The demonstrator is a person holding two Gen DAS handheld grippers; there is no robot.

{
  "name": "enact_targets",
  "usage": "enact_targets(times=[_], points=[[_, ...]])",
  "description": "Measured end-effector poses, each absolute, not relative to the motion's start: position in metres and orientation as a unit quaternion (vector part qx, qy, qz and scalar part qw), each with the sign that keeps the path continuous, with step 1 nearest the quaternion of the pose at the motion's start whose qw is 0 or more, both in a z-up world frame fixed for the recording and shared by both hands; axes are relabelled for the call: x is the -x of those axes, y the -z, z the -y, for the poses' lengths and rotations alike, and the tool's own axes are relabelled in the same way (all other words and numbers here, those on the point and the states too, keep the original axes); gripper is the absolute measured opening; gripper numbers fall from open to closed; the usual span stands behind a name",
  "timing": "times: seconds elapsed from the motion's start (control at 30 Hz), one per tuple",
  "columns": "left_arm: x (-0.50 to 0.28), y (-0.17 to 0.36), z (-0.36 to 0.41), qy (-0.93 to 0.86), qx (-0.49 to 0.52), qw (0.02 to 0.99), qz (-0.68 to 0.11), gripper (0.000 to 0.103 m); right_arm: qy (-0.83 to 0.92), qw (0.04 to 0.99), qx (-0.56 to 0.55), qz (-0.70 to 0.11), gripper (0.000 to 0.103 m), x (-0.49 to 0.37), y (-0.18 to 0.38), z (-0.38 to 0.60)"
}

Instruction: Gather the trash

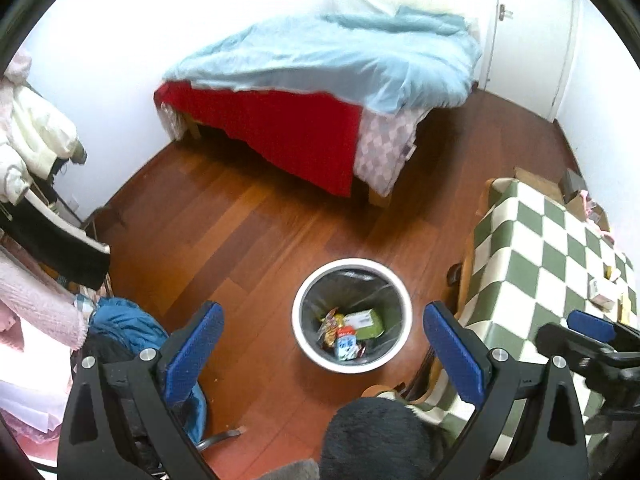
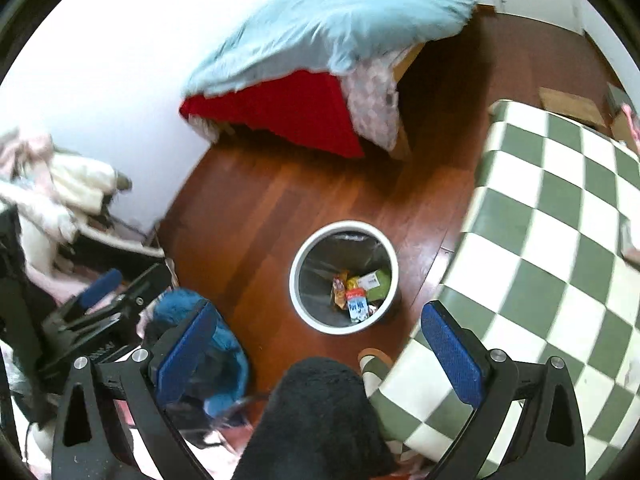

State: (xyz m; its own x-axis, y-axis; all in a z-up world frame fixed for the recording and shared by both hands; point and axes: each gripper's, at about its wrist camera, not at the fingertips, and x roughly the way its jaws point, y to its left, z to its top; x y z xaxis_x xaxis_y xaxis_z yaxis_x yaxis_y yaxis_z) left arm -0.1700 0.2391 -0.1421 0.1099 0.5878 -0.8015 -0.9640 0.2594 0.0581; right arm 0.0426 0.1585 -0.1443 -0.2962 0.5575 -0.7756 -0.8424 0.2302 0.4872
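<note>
Over on the left, a heap of clothes and a blue bundle, and the left gripper hangs wide open with nothing between its blue pads. Centre floor, the white-rimmed trash bin stands on the wooden floor, lined with a dark bag, and the trash sits at its bottom: crinkly wrappers, a green carton, a small printed pouch. Light, crushable stuff, I'd say, slippery film best pinched at an edge or fold. The right gripper gapes wide too, empty. To the right, the checkered table: only the left view shows small scraps at its far edge, likely the next pickings; the right view catches the left gripper from outside.
</note>
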Motion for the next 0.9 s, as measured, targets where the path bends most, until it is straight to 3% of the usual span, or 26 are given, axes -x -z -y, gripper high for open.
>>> enact_targets(times=[0.13, 0.37, 0.63, 0.73, 0.9], points=[[0.137, 0.135, -0.226, -0.536, 0.245, 0.72, -0.367, 0.102, -0.577, 0.605, 0.093, -0.541, 0.103, -0.091, 0.136, -0.122], [0.015, 0.161, -0.212, -0.475, 0.226, 0.75, -0.401, 0.102, -0.456, 0.69, 0.06, -0.558, 0.103, -0.227, 0.145, -0.052], [-0.157, 0.222, -0.209, -0.375, 0.197, 0.775, -0.469, 0.103, -0.287, 0.742, 0.065, -0.603, 0.102, -0.404, 0.22, 0.016], [-0.206, 0.25, -0.206, -0.359, 0.176, 0.769, -0.499, 0.103, -0.243, 0.735, 0.075, -0.629, 0.091, -0.455, 0.258, 0.027], [-0.254, 0.284, -0.206, -0.345, 0.148, 0.759, -0.532, 0.103, -0.218, 0.725, 0.105, -0.645, 0.089, -0.5, 0.302, 0.021]])
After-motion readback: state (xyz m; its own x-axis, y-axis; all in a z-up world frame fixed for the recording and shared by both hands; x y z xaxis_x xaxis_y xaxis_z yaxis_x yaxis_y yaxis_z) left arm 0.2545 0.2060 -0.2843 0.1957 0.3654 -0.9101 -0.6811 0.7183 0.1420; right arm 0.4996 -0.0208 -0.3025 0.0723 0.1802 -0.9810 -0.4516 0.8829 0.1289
